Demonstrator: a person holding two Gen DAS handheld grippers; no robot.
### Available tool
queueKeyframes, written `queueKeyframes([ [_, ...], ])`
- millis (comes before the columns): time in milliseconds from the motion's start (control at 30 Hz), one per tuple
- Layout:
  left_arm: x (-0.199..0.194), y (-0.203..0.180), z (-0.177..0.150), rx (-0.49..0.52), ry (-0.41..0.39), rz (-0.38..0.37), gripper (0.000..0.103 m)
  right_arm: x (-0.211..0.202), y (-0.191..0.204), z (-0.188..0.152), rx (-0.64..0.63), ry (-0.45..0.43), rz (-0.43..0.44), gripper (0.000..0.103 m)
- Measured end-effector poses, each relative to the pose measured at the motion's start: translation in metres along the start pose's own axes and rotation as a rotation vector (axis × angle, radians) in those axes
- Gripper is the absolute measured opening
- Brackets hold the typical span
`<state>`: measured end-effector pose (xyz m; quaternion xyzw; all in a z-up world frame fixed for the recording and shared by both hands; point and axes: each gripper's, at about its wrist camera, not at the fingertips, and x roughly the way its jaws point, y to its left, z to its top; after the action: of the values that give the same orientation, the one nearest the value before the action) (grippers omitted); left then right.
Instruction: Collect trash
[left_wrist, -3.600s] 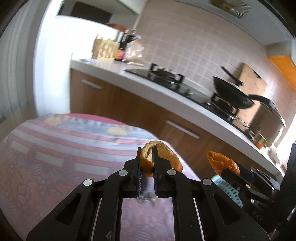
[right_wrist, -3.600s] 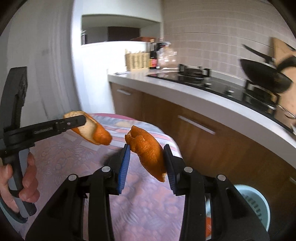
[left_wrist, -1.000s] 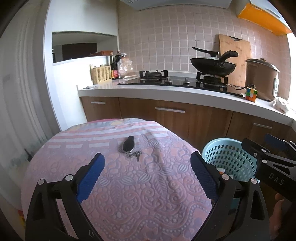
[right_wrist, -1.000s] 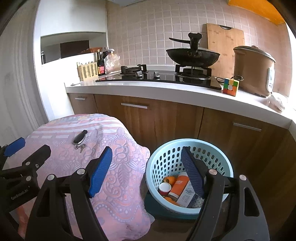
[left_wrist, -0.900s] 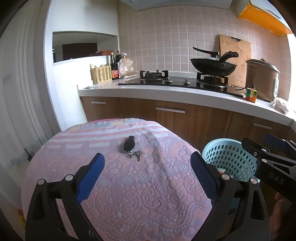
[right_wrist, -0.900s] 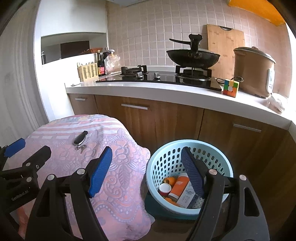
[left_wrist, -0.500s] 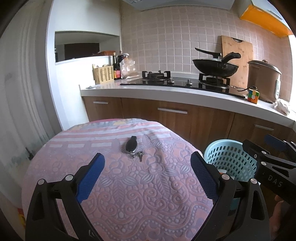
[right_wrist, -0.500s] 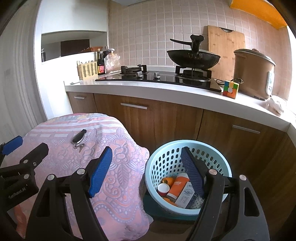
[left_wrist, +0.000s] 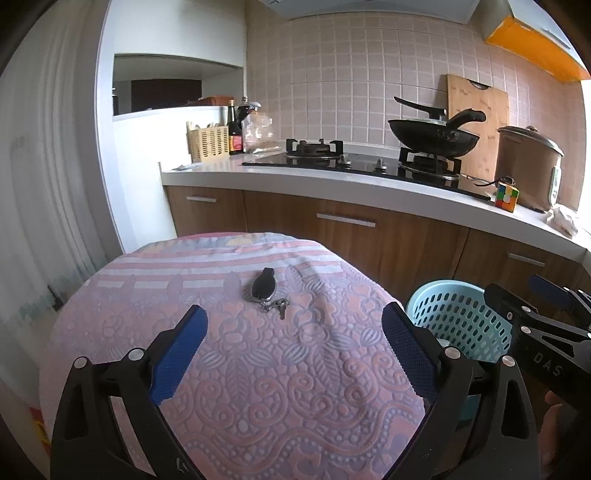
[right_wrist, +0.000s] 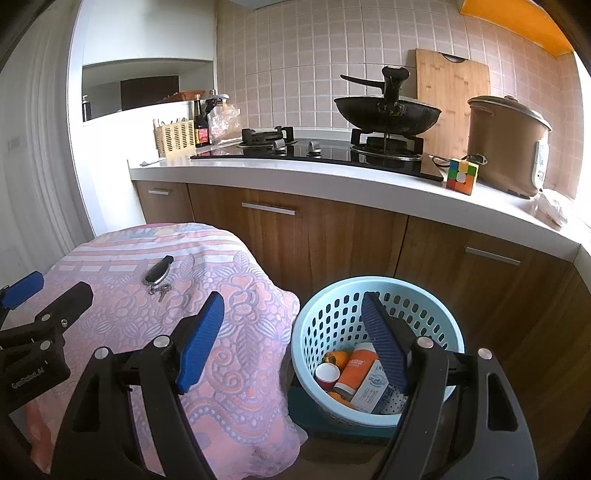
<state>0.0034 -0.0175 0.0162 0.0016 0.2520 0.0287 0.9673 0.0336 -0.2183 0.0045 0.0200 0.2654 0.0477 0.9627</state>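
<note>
Now both empty, left gripper (left_wrist: 293, 341) gaping over the tabletop (left_wrist: 258, 398), keys (left_wrist: 266, 291) at twelve o'clock, right gripper (right_wrist: 291, 334) wide above the blue basket (right_wrist: 332, 291), orange bottle (right_wrist: 354, 371) inside.

The right hand-held gripper (right_wrist: 291, 325) is wide open and empty. The blue basket (right_wrist: 332, 306), at 5 o'clock, holds trash.

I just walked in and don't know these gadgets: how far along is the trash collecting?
It looks nearly finished. Orange peel, an orange bottle, a small carton and a red-rimmed cup already lie in the blue basket. Nothing is in hand: the left gripper and right gripper are both open and empty. Only a key fob with keys remains on the tablecloth, probably not trash.
</note>
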Motion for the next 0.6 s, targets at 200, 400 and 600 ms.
queueKeyframes([
  [200, -0.0039, 0.0033, 0.0010, -0.006, -0.011, -0.002, 0.092, -0.0016, 0.0005, 0.0011, 0.004, -0.003, 0.003, 0.073],
  [400, -0.0043, 0.0064, 0.0004, -0.016, -0.005, -0.012, 0.092, -0.0032, 0.0025, 0.0011, -0.001, -0.006, 0.005, 0.073],
  [600, -0.0050, 0.0077, 0.0018, -0.023, -0.010, -0.010, 0.092, -0.0040, 0.0043, 0.0011, -0.005, -0.009, 0.008, 0.073],
])
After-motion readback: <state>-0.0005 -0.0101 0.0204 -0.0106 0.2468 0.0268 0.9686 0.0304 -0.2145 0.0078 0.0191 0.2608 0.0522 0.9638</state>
